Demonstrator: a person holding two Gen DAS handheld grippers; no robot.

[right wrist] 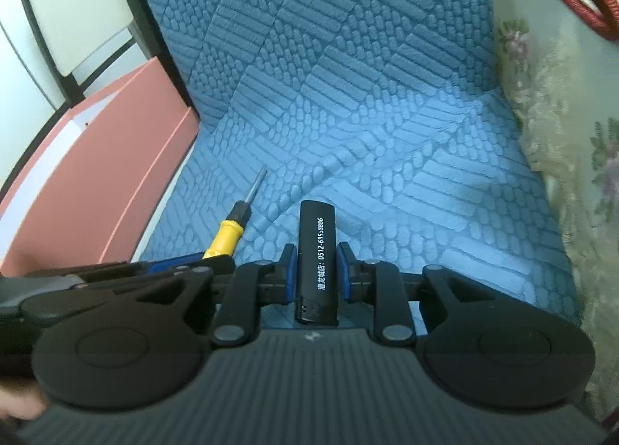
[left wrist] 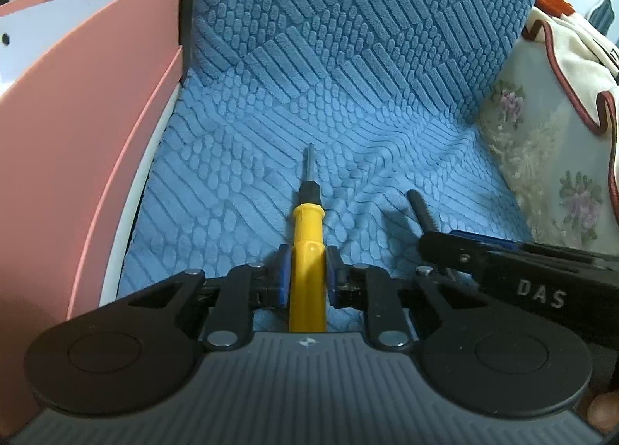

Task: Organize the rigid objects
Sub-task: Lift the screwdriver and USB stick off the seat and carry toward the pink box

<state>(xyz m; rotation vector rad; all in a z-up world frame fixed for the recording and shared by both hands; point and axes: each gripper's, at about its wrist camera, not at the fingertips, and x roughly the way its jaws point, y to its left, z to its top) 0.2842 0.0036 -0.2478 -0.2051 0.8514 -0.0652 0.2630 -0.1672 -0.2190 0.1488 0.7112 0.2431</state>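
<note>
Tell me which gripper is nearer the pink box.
Left. The left gripper, shut on the yellow screwdriver, sits beside the pink box; the right gripper, shut on the black lighter, is on the left gripper's far side.

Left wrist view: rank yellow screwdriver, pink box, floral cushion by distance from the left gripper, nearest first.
1. Yellow screwdriver: handle between the left gripper pads, tip pointing away.
2. Pink box: close on the left.
3. Floral cushion: far right, beyond the right gripper.
</note>
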